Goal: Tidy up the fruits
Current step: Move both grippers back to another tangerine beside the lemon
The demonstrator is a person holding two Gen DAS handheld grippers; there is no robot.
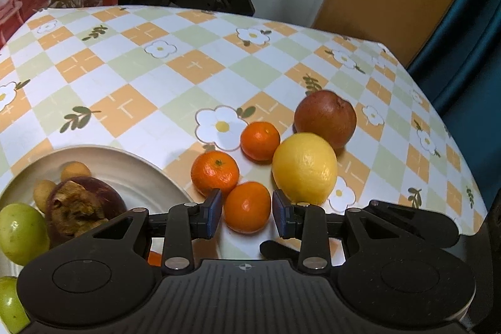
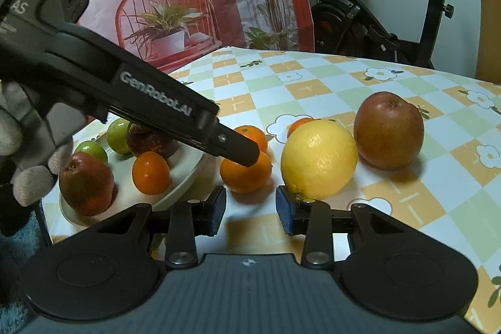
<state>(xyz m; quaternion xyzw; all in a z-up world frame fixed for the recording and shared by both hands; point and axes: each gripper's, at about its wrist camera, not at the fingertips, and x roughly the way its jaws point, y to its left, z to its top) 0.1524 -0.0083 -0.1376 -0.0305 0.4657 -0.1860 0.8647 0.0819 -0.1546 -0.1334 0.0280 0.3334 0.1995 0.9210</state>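
- A small orange mandarin is seen on the checked tablecloth, lying between the two blue pads of the left gripper; a narrow gap shows on each side, so the jaws are spread and not pressing on it.
- In the right wrist view, the dark fingertip of that gripper is seen over the same mandarin.
- Two more mandarins are placed just beyond it, close together.
- A large yellow citrus sits just right of the group, with a red-brown apple behind it.
- A cream plate is found to the left, near the mandarins; on it are a dark purple fruit, green fruits and small yellowish ones.
- From the right wrist view, a red apple and another mandarin are also seen on the plate.
- The right gripper is held low over bare cloth in front of the yellow citrus, its jaws apart with nothing between them.
- A gloved hand is seen at the left gripper's handle.
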